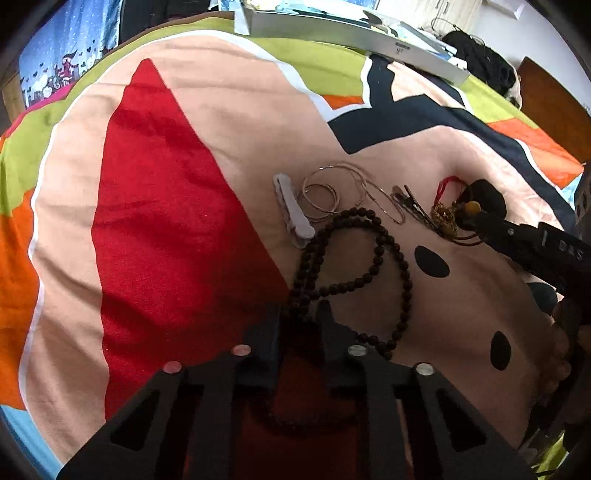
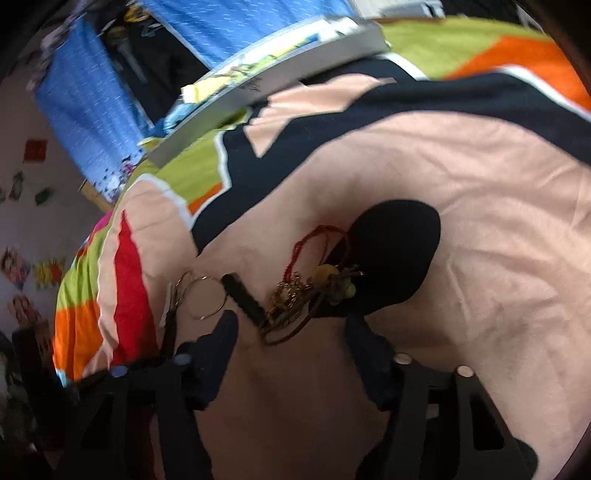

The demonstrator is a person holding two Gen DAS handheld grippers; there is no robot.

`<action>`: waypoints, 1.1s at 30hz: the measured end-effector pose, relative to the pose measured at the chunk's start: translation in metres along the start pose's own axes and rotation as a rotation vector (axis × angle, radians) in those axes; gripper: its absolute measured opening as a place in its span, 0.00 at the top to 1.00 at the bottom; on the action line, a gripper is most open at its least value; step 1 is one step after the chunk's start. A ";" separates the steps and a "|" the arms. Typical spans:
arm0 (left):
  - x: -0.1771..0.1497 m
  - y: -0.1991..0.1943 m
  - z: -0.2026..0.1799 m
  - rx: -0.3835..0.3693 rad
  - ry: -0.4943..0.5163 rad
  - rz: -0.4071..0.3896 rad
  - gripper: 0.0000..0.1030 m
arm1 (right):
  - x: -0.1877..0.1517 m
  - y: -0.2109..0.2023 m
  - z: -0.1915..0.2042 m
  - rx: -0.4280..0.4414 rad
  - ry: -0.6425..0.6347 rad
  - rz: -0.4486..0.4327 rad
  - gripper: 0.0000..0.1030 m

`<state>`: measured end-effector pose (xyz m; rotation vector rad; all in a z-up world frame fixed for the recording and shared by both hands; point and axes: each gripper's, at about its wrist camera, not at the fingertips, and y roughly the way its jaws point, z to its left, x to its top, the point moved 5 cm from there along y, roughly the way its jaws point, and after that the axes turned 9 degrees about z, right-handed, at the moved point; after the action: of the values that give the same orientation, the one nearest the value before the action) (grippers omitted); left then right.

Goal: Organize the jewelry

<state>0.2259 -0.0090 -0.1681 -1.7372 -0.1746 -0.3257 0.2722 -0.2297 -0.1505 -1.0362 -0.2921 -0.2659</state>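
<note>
A long dark bead necklace (image 1: 373,258) lies looped on the bedspread (image 1: 229,122). My left gripper (image 1: 300,308) is shut on its near strands, which run between the fingertips. A gold charm on red cord (image 1: 445,218) with an amber bead (image 1: 472,207) lies to the right. The right gripper (image 1: 465,218) reaches it from the right. In the right wrist view the right gripper (image 2: 291,319) stands open, and the gold charm (image 2: 288,295) and its brown cord loop lie between the tips, not pressed. A white hair clip (image 1: 293,206), thin gold hoops (image 1: 319,195) and a dark clip (image 1: 413,206) lie between the two.
A flat grey box (image 1: 351,33) lies at the far edge of the bed, with a black bag (image 1: 480,55) beyond it. Blue curtains (image 2: 92,103) hang behind. The red patch of bedspread (image 1: 159,221) spreads to the left of the jewelry.
</note>
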 end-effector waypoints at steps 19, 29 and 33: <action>-0.023 -0.077 -0.027 -0.007 0.027 -0.168 0.92 | -0.040 -0.063 0.042 -0.050 -0.247 -0.153 0.95; 0.013 -0.125 -0.054 -0.045 0.106 -0.264 0.92 | -0.043 -0.091 0.073 -0.045 -0.384 -0.238 0.95; 0.037 -0.138 -0.058 -0.086 0.110 -0.279 0.92 | -0.032 -0.099 0.078 -0.016 -0.399 -0.252 0.95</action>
<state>0.2130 -0.0418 -0.0176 -1.7765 -0.3280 -0.6390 0.1985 -0.2074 -0.0452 -1.0647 -0.7857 -0.2869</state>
